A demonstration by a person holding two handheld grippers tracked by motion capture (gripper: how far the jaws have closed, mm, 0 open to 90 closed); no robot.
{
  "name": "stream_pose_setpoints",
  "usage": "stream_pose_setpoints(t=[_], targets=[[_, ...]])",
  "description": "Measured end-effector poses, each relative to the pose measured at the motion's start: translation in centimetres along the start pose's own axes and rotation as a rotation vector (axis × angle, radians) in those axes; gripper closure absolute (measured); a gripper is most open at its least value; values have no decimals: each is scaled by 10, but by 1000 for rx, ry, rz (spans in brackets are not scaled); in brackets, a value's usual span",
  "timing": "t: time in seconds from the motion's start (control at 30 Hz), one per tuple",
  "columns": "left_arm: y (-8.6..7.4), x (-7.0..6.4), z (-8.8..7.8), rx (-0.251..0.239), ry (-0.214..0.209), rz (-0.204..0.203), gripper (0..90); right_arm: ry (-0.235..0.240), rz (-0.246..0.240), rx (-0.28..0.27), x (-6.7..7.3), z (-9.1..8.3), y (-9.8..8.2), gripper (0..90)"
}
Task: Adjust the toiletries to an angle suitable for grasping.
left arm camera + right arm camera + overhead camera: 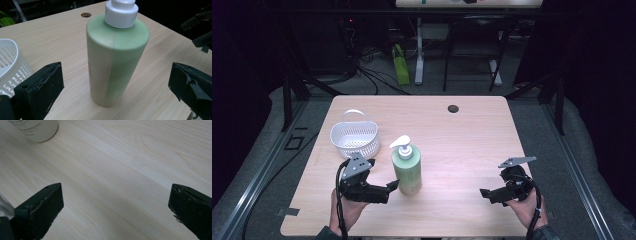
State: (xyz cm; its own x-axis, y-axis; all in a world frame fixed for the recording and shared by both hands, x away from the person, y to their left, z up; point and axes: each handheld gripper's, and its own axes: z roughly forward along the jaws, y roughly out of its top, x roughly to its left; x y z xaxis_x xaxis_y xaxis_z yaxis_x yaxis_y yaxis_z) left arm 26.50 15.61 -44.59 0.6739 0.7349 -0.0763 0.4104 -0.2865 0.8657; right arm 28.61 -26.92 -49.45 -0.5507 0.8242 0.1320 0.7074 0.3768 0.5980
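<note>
- I'm holding my left gripper (393, 186) with jaws spread wide, lining them up either side of the green pump bottle (116, 60) standing upright toward the desk's (462, 145) near edge.
- I'm aiming low on its body, since gripping high may tip it.
- My right gripper (484, 193) is hovering well apart, jaws spread, empty.
- The white basket (355, 137) is sitting beyond, toward the left edge.

Your high view looks down on the whole table (462, 145); both gripper views sit low, sharing the green bottle (115, 62).

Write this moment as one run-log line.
left gripper: open, beside bottle | right gripper: open, over table | basket: untouched
</note>
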Motion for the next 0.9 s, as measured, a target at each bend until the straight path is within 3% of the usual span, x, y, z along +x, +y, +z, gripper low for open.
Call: stream_pose_setpoints(t=[0.37,0.9], targets=[[7,-5,13,-21,5,16,0,10,1,11,0,3,1,0],[13,-5,44,-53,25,26,0,9,-2,16,0,3,1,0]])
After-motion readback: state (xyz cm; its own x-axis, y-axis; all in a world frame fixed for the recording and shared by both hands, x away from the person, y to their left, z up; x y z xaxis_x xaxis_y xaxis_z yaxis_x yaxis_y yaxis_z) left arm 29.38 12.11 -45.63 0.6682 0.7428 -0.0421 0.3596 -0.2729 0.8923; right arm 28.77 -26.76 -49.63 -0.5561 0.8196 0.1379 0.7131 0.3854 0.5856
